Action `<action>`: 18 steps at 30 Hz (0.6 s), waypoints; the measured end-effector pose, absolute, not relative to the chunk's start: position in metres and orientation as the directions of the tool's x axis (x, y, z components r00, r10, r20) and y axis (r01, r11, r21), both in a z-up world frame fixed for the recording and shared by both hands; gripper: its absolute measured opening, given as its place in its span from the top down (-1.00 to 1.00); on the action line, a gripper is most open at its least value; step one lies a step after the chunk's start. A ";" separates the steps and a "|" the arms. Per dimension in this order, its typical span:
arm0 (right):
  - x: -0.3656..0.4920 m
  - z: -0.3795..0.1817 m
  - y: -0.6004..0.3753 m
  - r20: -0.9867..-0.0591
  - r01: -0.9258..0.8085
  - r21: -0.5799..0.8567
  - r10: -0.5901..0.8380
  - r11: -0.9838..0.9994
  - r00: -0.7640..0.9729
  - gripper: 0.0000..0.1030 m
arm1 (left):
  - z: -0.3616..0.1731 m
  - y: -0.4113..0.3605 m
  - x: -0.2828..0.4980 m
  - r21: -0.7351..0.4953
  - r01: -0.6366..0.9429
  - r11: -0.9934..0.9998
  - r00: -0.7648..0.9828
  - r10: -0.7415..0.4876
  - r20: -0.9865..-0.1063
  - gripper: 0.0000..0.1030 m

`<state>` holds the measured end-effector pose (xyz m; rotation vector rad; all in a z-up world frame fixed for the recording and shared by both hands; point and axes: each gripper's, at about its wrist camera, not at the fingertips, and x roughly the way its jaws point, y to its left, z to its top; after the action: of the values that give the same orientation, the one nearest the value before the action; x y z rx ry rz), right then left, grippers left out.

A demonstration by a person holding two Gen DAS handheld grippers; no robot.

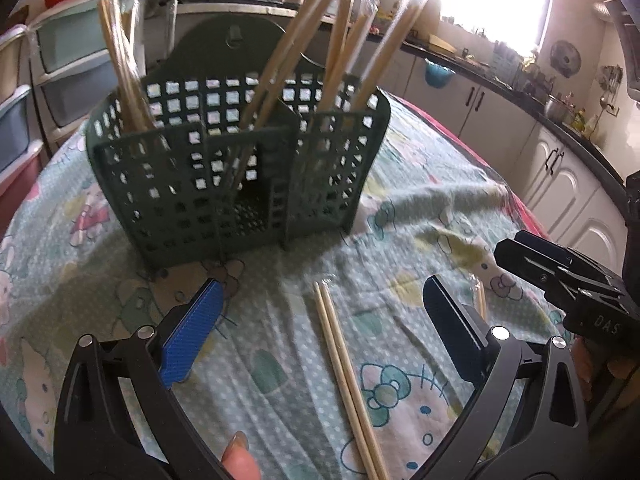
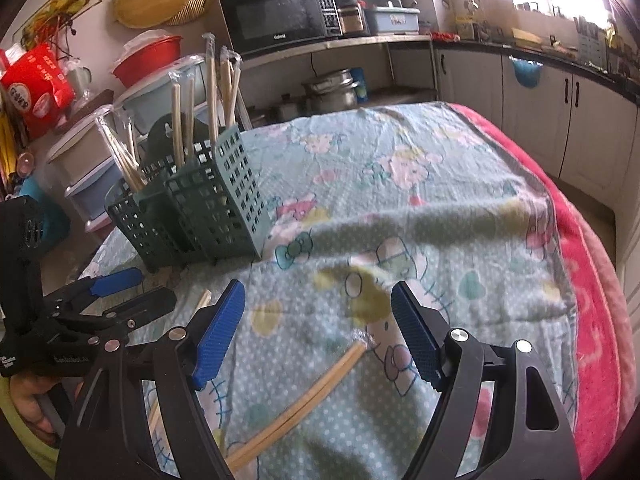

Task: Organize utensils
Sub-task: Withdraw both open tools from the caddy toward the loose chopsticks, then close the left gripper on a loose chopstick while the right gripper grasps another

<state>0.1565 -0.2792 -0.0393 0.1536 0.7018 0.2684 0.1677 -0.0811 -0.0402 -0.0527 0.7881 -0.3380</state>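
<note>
A dark green lattice basket (image 1: pixel 224 184) stands on the cartoon-print cloth, and several wrapped wooden chopsticks (image 1: pixel 280 76) stick up from its compartments. My left gripper (image 1: pixel 324 320) is open just above the cloth. A loose pair of chopsticks (image 1: pixel 348 380) lies between its blue pads, untouched. In the right wrist view the basket (image 2: pixel 200 208) is at the left. My right gripper (image 2: pixel 318 328) is open over another wrapped pair of chopsticks (image 2: pixel 312 392), which lies slanted on the cloth. The left gripper (image 2: pixel 112 292) shows at the left, beside a chopstick tip (image 2: pixel 202 300).
The table's cloth (image 2: pixel 420 200) overlaps a red blanket (image 2: pixel 592 300) along the right edge. Plastic drawer units (image 2: pixel 88 168) stand behind the basket, and a microwave (image 2: pixel 276 16) sits on a shelf. White cabinets (image 1: pixel 560 168) line the far wall. The right gripper's body (image 1: pixel 560 276) is close on the left gripper's right side.
</note>
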 end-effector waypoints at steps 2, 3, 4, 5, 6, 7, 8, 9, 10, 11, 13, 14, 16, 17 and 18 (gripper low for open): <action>0.158 -0.044 -0.280 -0.632 -0.192 0.244 0.306 0.950 0.712 -0.41 | -0.045 -0.084 0.170 -0.168 0.286 0.943 0.637 -0.319 -0.702 -0.60; 0.158 -0.046 -0.281 -0.636 -0.192 0.252 0.311 0.949 0.706 -0.39 | -0.048 -0.085 0.171 -0.175 0.290 0.941 0.625 -0.325 -0.710 -0.48; 0.159 -0.048 -0.281 -0.642 -0.189 0.257 0.314 0.948 0.699 -0.33 | -0.050 -0.086 0.173 -0.179 0.292 0.940 0.617 -0.328 -0.715 -0.38; 0.160 -0.050 -0.281 -0.650 -0.186 0.257 0.313 0.948 0.693 -0.29 | -0.053 -0.087 0.174 -0.183 0.295 0.938 0.608 -0.332 -0.722 -0.33; 0.160 -0.051 -0.281 -0.656 -0.184 0.258 0.311 0.949 0.687 -0.26 | -0.056 -0.088 0.174 -0.188 0.299 0.936 0.599 -0.337 -0.727 -0.25; 0.161 -0.053 -0.281 -0.665 -0.179 0.259 0.309 0.949 0.680 -0.21 | -0.057 -0.088 0.174 -0.193 0.300 0.934 0.591 -0.341 -0.731 -0.19; 0.161 -0.055 -0.281 -0.670 -0.177 0.260 0.309 0.949 0.675 -0.18 | -0.059 -0.089 0.176 -0.200 0.302 0.932 0.582 -0.346 -0.736 -0.16; 0.163 -0.057 -0.282 -0.679 -0.173 0.263 0.310 0.949 0.666 -0.17 | -0.060 -0.090 0.176 -0.203 0.304 0.931 0.575 -0.349 -0.740 -0.11; 0.163 -0.060 -0.283 -0.685 -0.169 0.268 0.311 0.949 0.659 -0.16 | -0.063 -0.091 0.178 -0.210 0.308 0.928 0.562 -0.356 -0.747 -0.07; 0.165 -0.063 -0.283 -0.694 -0.161 0.271 0.309 0.949 0.651 -0.13 | -0.065 -0.092 0.179 -0.219 0.309 0.926 0.552 -0.362 -0.751 -0.06; 0.166 -0.066 -0.284 -0.705 -0.151 0.274 0.305 0.950 0.640 -0.08 | -0.069 -0.093 0.182 -0.228 0.310 0.923 0.536 -0.368 -0.759 -0.05; 0.167 -0.068 -0.285 -0.712 -0.145 0.276 0.303 0.950 0.634 -0.07 | -0.070 -0.094 0.183 -0.233 0.310 0.922 0.531 -0.371 -0.762 -0.05; 0.168 -0.071 -0.285 -0.721 -0.134 0.275 0.297 0.952 0.627 -0.07 | -0.073 -0.094 0.186 -0.244 0.307 0.920 0.520 -0.377 -0.766 -0.05; 0.169 -0.073 -0.285 -0.725 -0.130 0.276 0.295 0.952 0.623 -0.06 | -0.073 -0.093 0.187 -0.249 0.306 0.919 0.517 -0.380 -0.767 -0.05; 0.170 -0.075 -0.285 -0.730 -0.124 0.278 0.293 0.953 0.618 -0.06 | -0.073 -0.093 0.189 -0.254 0.304 0.918 0.514 -0.382 -0.768 -0.05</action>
<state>0.1703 -0.2853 -0.0745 0.2080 0.8738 0.2420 0.1888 -0.0932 -0.0734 -0.0905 0.9455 -0.4130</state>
